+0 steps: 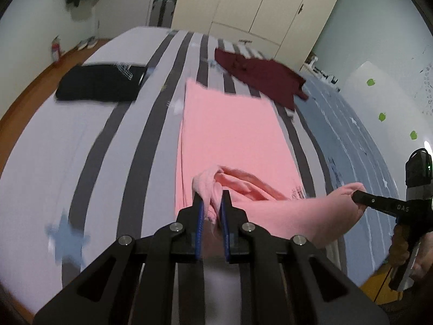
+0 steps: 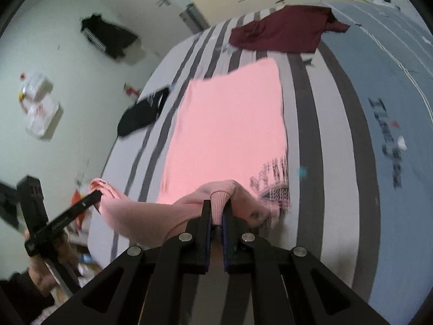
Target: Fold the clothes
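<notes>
**Pink top lifted at the near edge, both grippers pinching: risks from here**

The pink garment [image 1: 230,135] lies flat on the striped bed cover [image 1: 48,140], approx. in the middle, with its far part spread and its near edge raised off the bed. The left gripper [image 1: 211,203] has its jaws pressed together on a bunched corner of this edge, and pale fabric sticks up between the blue pads. The right gripper [image 2: 216,211] is closed too, pinching a ribbed band, prob. a cuff or hem. Between the two grips the cloth hangs as a loose sagging strip, not tight.

A folded black garment [image 1: 100,82] sits on the left side of the bed, well apart. A maroon garment [image 1: 265,78] lies unfolded just beyond the pink one's far edge, near it but apparently not touching.

What can go wrong, as a judgement:
- The sag between the grippers can make the fold crooked or wrinkled, if the edge is carried forward w/o first pulling it straight.
- The left grip holds a small bunch only; a fast pull may slip the cloth out.
- If the near edge is carried too far, it may land on the maroon garment.
- Uneven height of the two hands gives a skewed fold line.
</notes>
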